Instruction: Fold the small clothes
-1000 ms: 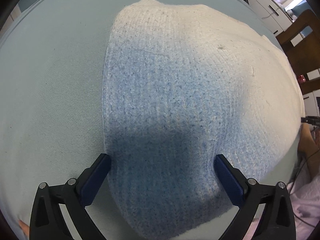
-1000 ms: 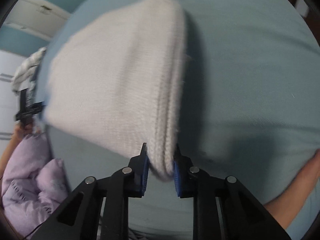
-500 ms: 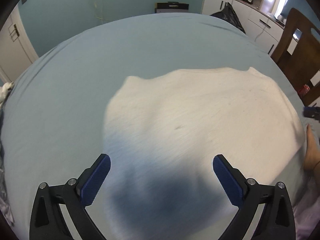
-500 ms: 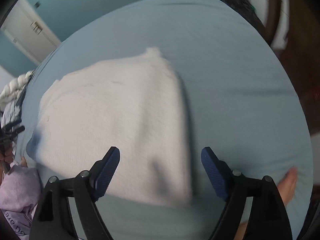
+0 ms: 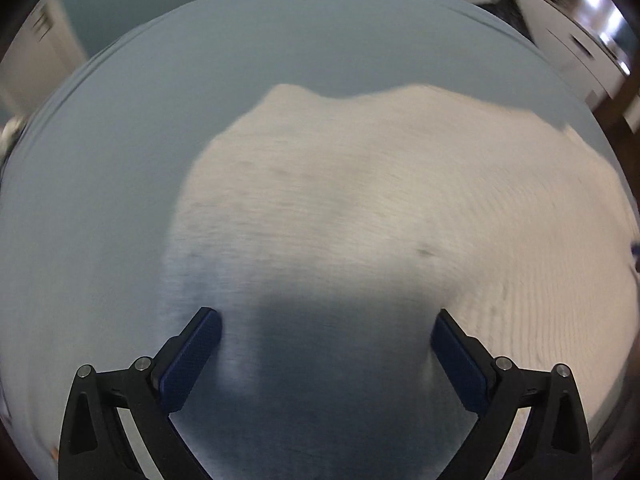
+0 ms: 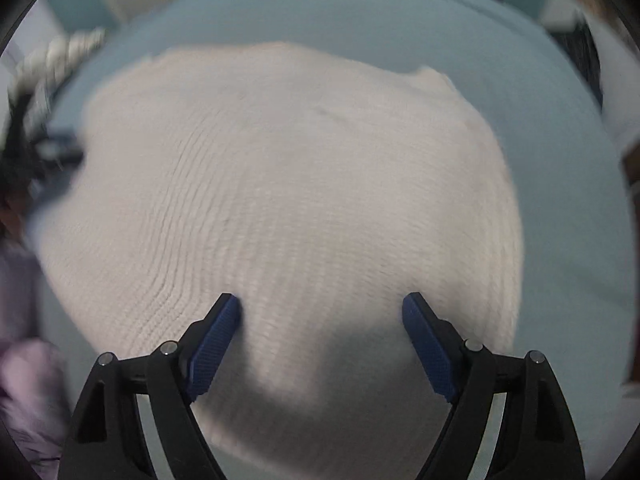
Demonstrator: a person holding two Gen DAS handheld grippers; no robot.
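A cream knit garment (image 5: 380, 200) lies folded flat on the light blue sheet (image 5: 120, 180). My left gripper (image 5: 324, 314) hovers open above the garment's near left part, its blue pads wide apart with nothing pinched between them. In the right wrist view the same garment (image 6: 288, 184) fills the middle. My right gripper (image 6: 320, 298) stands over its near edge with the jaws wide and closing a little; only the flat knit lies beneath them, and the pads do not grip it. Both views are blurred by motion.
The blue sheet (image 6: 560, 240) runs on past the garment to the right and far side. White cabinets (image 5: 560, 40) and a wooden chair (image 5: 628, 96) stand at the far right. Lilac fabric (image 6: 24, 380) and a pale twisted cloth (image 6: 52, 60) sit at the left.
My right gripper let go of the garment's folded edge and opened wide. Both grippers drew back and swung sideways over the garment, which now lies flat on the sheet.
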